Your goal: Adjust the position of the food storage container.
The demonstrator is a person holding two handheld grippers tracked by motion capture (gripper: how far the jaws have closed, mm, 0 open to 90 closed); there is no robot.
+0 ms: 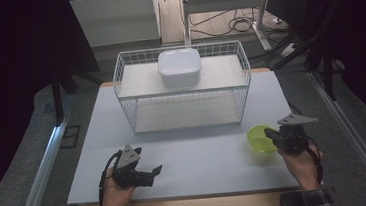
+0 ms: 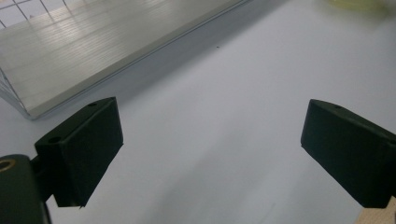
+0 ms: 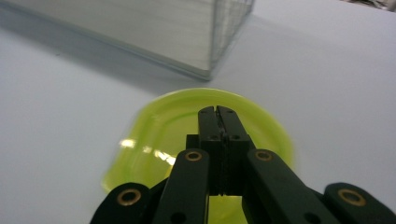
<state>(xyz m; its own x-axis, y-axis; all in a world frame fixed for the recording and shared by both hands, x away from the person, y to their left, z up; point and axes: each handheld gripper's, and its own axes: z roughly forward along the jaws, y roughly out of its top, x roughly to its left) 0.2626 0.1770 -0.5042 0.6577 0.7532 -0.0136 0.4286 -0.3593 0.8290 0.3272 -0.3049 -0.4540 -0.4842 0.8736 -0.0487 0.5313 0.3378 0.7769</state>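
A lime-green bowl (image 1: 259, 139) sits on the white board near its right edge. My right gripper (image 1: 269, 134) is at the bowl's right rim. In the right gripper view its jaws (image 3: 218, 112) are pressed together over the green bowl (image 3: 159, 135), and I see nothing between the pads. My left gripper (image 1: 156, 171) rests low at the front left of the board and points right. Its jaws (image 2: 210, 154) stand wide open over bare board with nothing between them.
A white wire basket (image 1: 125, 95) with two pale shelves stands at the back middle of the white board (image 1: 201, 161), and a white lidded box (image 1: 179, 67) sits on its upper shelf. The basket's corner (image 3: 210, 70) is just beyond the bowl. Dark floor and metal rails flank the table.
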